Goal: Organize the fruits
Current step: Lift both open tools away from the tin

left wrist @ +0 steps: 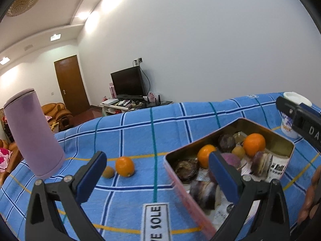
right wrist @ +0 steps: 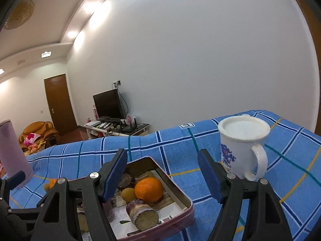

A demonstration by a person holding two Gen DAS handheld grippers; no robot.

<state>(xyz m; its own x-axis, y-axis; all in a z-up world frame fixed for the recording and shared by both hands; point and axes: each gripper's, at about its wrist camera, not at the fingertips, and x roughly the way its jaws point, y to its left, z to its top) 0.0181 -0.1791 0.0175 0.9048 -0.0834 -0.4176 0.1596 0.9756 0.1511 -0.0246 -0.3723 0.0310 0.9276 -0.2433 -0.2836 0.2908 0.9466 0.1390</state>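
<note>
We held both grippers open and empty, left gripper (left wrist: 158, 172) and right gripper (right wrist: 162, 174). An orange (left wrist: 124, 166) and kiwi (left wrist: 108, 172) sat left of the tin (left wrist: 280, 138) on the bench (left wrist: 140, 124); we judged the orange next, needing a leftward reach.

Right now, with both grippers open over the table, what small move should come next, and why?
Probably ease the left gripper forward and left toward the orange lying loose on the blue cloth beside a small brown fruit. Other oranges already sit in the tin, these two remain outside, and the left gripper's jaws stand open and empty.
</note>
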